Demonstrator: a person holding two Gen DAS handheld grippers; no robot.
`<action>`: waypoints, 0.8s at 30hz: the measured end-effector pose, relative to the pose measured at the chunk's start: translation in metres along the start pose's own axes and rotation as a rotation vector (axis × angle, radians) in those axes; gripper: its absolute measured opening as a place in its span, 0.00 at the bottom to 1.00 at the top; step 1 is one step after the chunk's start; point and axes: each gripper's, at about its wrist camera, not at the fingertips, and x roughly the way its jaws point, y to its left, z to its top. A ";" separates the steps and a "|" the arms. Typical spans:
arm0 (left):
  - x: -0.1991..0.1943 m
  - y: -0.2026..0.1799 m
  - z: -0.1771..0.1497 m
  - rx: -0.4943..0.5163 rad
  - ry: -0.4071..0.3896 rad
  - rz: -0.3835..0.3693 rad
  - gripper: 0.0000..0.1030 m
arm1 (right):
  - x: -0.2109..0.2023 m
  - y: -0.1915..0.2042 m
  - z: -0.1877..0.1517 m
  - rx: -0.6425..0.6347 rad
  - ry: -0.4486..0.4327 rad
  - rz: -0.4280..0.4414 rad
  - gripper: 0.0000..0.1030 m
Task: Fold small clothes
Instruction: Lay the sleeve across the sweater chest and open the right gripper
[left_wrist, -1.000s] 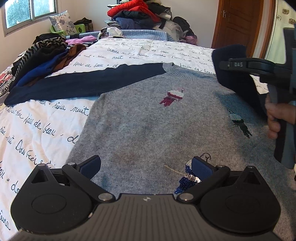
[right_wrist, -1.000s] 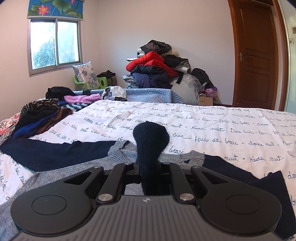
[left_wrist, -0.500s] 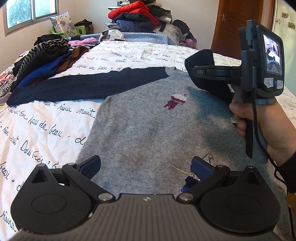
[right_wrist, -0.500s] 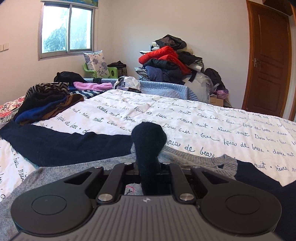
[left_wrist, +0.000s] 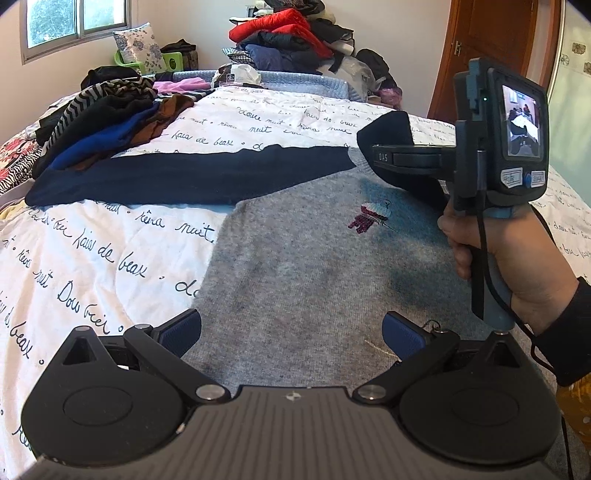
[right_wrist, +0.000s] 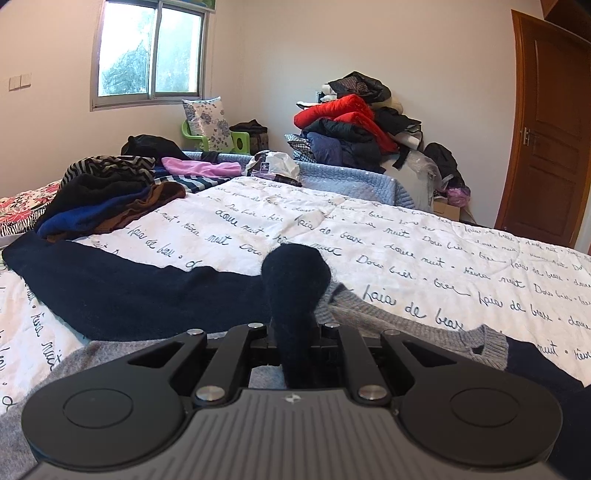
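A grey sweater (left_wrist: 314, 266) with navy sleeves lies flat on the bed, chest up, with small embroidered figures. Its left navy sleeve (left_wrist: 177, 175) stretches out to the left. My right gripper (right_wrist: 293, 332) is shut on the cuff of the right navy sleeve (right_wrist: 295, 280) and holds it up above the sweater's collar (right_wrist: 388, 317). In the left wrist view the right gripper (left_wrist: 384, 157) carries that sleeve (left_wrist: 388, 129) over the chest. My left gripper (left_wrist: 291, 332) is open and empty, low over the sweater's lower part.
The bed has a white cover with black script (left_wrist: 92, 258). A pile of folded dark clothes (left_wrist: 107, 122) lies at the left. A heap of jackets (right_wrist: 351, 125) stands against the far wall. A brown door (right_wrist: 546, 129) is at the right.
My right gripper has carried the navy sleeve leftward over the sweater's chest. My left gripper has stayed open and low over the sweater's lower part.
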 end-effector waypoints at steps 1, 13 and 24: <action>0.000 0.001 0.000 -0.002 0.001 0.000 1.00 | 0.002 0.002 0.001 -0.004 0.000 0.001 0.09; 0.000 0.006 -0.001 -0.010 0.006 0.006 1.00 | 0.019 0.015 0.007 -0.016 0.013 0.013 0.09; -0.002 0.013 0.000 -0.017 0.007 0.018 1.00 | 0.038 0.025 0.003 -0.010 0.050 0.036 0.10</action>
